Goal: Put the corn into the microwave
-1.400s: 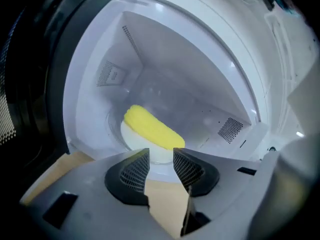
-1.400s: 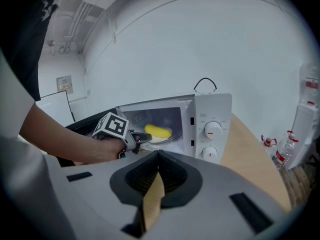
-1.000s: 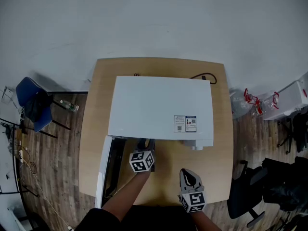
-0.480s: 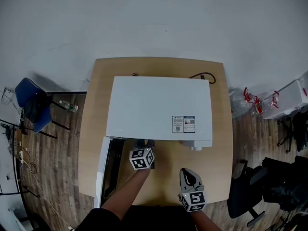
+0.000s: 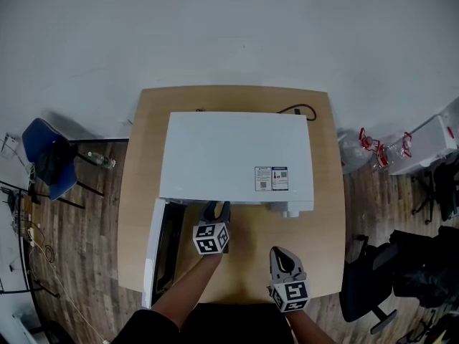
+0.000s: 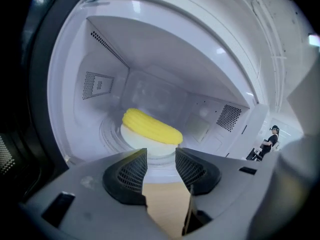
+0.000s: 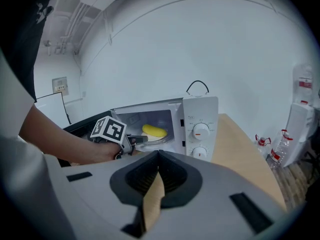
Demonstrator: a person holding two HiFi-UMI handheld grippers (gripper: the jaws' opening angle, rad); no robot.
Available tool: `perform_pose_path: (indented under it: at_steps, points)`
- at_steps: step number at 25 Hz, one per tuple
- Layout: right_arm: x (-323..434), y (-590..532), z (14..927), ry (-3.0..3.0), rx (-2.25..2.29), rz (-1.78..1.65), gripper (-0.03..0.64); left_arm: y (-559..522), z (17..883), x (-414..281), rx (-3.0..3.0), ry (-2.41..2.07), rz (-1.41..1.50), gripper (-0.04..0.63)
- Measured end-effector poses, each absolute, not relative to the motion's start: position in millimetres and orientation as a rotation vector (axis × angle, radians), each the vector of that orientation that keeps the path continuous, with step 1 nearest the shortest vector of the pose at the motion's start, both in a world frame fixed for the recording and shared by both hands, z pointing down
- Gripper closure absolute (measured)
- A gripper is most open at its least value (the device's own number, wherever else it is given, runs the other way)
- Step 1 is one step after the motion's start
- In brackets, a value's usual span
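- On top of the white microwave [image 5: 237, 156], near its front right corner, two small stickers [image 5: 271, 178] with blue headers and square codes are showing. Their print is too small to read.
- Two round dials [image 7: 200, 132] are sitting one above the other on the microwave's front panel. The markings around them are too fine to make out.
- Black-and-white square markers are facing up from the cube [image 5: 211, 238] on the left gripper [image 5: 216, 210] and from the cube [image 5: 290, 297] on the right gripper [image 5: 281, 256].
- The microwave is standing on a wooden counter [image 5: 136, 192] with its door [image 5: 159, 253] swung wide open on the left side, and a black cable [image 5: 297, 110] is looping behind it.
- Inside the lit cavity, the yellow corn [image 6: 152, 126] is lying on its side on a round white dish [image 6: 145, 144] near the middle of the cavity floor.
- The left gripper is reaching into the mouth of the microwave, pointing inward and a little downward, with a bare forearm [image 5: 188, 285] stretching up from the counter's near edge.
- Its jaws are opening with nothing between them, and the corn is resting beyond their tips.
- The right gripper is hanging over the counter near its front edge, to the right of the left one, aiming toward the microwave's front.
- Its jaws are pressing together and clasping nothing.
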State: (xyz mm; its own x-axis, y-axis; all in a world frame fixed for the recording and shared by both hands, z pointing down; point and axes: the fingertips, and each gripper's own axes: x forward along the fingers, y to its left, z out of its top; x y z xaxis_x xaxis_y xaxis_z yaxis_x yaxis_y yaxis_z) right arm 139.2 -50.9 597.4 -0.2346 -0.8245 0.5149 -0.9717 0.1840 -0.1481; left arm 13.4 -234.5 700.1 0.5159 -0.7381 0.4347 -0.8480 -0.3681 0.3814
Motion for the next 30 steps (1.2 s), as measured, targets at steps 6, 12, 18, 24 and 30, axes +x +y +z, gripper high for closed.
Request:
perform_pose_path:
  at_steps: [6,12,18,24,30]
  points:
    - [135,-30,576,-2.148,1.754,0.596,0.558,-178,658,4,2.216,-1.231,0.189,0.440]
    - [127,-2,543,-2.157,1.850,0.527,0.557,-106,593,-6,2.273,-1.113,0.088,0.448]
    - [119,40,512,-2.146,1.923,0.466,0.557,-30,531,-18,2.345,-1.034,-0.015,0.572]
    - [114,78,478,-2.145,1.971,0.393,0.557,27,499,-31,2.440,-1.068,0.038,0.578]
    - [96,100,455,-2.252,1.879,0.311,0.557,72,473,-41,2.496,-1.113,0.060,0.578]
